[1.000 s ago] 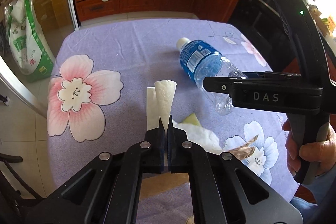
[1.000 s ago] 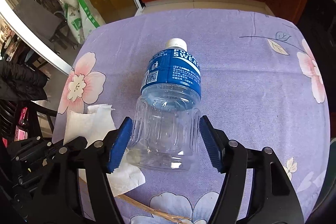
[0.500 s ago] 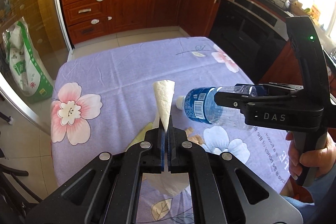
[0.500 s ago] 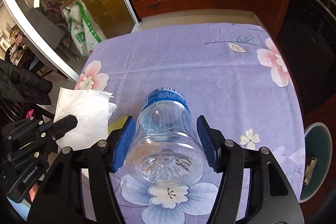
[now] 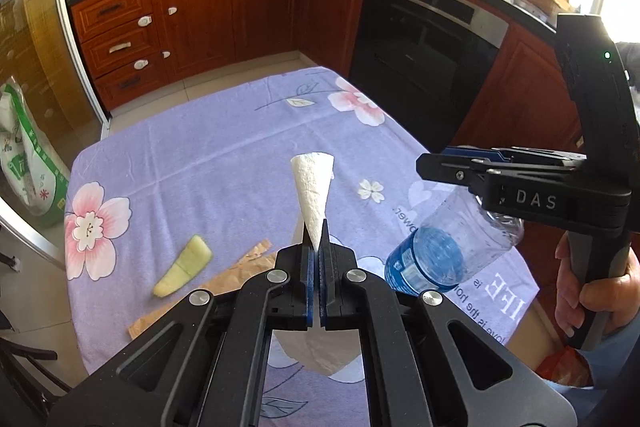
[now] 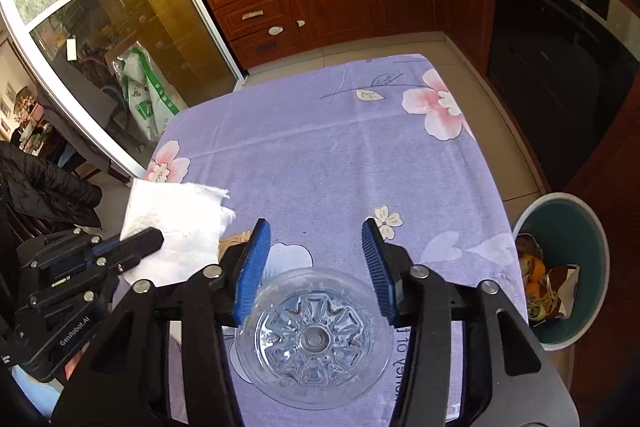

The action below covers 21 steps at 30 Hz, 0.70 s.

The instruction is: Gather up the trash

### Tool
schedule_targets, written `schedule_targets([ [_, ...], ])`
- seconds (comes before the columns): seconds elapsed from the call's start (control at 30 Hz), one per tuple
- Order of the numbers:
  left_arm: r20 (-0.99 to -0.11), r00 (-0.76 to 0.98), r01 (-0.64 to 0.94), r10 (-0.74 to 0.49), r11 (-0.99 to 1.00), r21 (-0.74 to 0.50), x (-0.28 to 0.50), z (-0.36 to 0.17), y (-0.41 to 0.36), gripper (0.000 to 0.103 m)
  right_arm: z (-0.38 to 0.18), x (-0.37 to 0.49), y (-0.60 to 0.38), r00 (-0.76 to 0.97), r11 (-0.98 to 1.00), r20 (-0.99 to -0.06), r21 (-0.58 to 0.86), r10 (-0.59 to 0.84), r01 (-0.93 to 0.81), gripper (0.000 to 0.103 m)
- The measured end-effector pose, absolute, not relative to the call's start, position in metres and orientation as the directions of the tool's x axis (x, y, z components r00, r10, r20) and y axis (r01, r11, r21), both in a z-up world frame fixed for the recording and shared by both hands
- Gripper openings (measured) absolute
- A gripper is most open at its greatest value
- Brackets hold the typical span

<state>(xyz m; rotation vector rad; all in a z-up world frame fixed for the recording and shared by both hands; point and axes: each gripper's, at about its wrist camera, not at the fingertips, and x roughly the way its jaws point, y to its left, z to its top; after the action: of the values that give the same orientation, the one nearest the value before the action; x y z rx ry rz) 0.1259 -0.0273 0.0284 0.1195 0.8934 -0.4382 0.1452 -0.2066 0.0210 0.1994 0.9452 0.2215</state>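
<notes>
My left gripper point(image 5: 318, 227) is shut on a white paper napkin point(image 5: 313, 187) and holds it above the purple flowered tablecloth point(image 5: 224, 163). The napkin also shows in the right wrist view point(image 6: 176, 227). My right gripper point(image 6: 316, 247) is shut on a clear plastic bottle with a blue label point(image 5: 448, 251), raised off the table and tilted neck-down; its base point(image 6: 314, 339) faces the right camera. A pale green peel point(image 5: 184, 265) and a torn brown paper scrap point(image 5: 224, 279) lie on the cloth at the front left.
A teal waste bin point(image 6: 560, 267) holding orange peels and wrappers stands on the floor past the table's right edge. Wooden cabinets point(image 5: 224, 15) and a black oven point(image 5: 424, 39) stand beyond the table. A green-white bag point(image 5: 28, 163) leans at the left.
Both grippers rose higher above the table with their loads. The bottle tipped further neck-down, so its base now faces the right camera. The waste bin came into the right view.
</notes>
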Motion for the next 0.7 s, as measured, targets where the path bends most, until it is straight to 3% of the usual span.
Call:
schedule_targets([
  [0.4, -0.856, 0.401, 0.474, -0.326, 0.873, -0.110, 0.116, -0.035, -0.079, 0.002, -0.107, 0.109, -0.261, 0.441, 0.938, -0.850, 0.344, 0.287, 0.053, 0.024],
  [0.7, -0.873, 0.367, 0.474, -0.321, 0.872, -0.122, 0.120, -0.046, -0.088, 0.002, -0.104, 0.119, -0.256, 0.485, 0.924, -0.803, 0.381, 0.345, -0.027, 0.031],
])
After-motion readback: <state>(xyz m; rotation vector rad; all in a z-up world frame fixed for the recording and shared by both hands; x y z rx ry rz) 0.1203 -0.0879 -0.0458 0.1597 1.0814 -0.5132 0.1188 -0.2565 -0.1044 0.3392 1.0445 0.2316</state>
